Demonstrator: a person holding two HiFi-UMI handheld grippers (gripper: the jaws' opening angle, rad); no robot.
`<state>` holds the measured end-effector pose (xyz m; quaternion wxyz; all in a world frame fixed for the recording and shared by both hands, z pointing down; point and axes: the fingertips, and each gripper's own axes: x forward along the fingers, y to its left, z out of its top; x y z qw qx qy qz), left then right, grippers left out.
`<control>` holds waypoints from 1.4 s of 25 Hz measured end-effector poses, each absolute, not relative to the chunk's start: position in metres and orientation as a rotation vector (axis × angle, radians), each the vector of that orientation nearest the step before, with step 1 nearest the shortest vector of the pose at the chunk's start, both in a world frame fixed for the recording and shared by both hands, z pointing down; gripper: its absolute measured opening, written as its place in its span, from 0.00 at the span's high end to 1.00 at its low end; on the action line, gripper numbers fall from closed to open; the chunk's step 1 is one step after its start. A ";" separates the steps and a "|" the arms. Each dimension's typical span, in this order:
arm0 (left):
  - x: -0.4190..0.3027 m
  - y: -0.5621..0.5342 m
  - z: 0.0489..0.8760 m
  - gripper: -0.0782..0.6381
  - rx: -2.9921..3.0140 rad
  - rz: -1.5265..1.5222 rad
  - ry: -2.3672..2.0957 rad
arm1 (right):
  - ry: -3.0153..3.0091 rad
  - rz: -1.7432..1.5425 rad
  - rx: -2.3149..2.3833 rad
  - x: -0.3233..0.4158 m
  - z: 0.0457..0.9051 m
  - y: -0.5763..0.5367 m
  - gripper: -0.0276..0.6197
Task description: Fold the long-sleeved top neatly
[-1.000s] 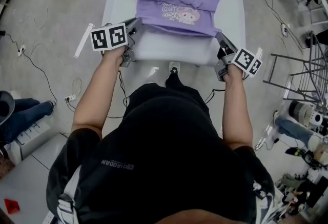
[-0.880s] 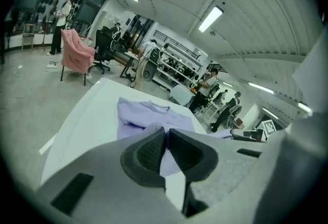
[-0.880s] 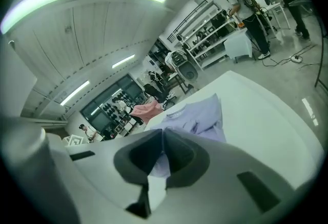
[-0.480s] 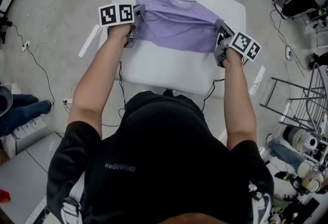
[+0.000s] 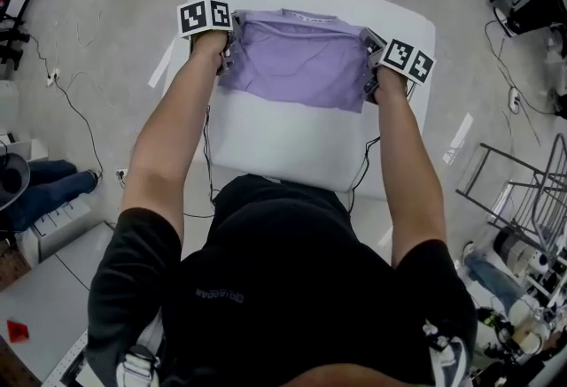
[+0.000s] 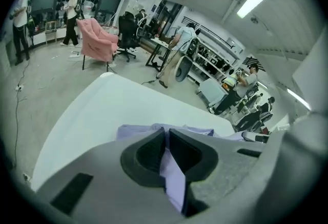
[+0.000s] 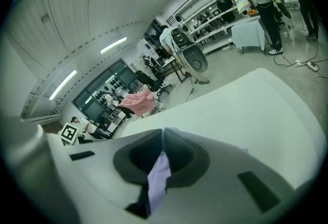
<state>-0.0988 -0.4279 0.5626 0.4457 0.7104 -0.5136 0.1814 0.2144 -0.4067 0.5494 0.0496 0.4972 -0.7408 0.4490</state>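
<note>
Purple top (image 5: 297,66) spread over the far half of the white worktop (image 5: 283,142), between 2 tools: left tool (image 5: 228,53) clamped on its left edge, right tool (image 5: 368,75) clamped on its right edge.

The person's shoulders (image 5: 292,226) are blocking the table's (image 5: 292,142) near edge. The left gripper (image 5: 232,33) and right gripper (image 5: 368,44) are covering the top's (image 5: 297,62) corners.

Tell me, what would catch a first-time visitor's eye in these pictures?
The lilac long-sleeved fabric top stands out, lying folded across the far half of a white rectangular table on a grey workshop floor. At its left and right edges a person's two grey hand-held tools, the left gripper and the right gripper, each bearing a black-and-white marker cube, are shut on the purple cloth.
</note>
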 end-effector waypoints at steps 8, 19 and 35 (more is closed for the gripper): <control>-0.106 -0.444 0.592 0.85 1.670 0.434 -1.271 | -2.168 1.459 1.499 0.214 0.590 -0.428 0.92; -0.110 -0.452 0.591 0.79 1.808 0.534 -1.223 | -2.046 1.279 1.626 0.215 0.587 -0.416 0.89; -0.144 -0.359 0.582 0.84 2.117 0.896 -1.113 | -1.860 1.033 1.774 0.228 0.573 -0.286 0.82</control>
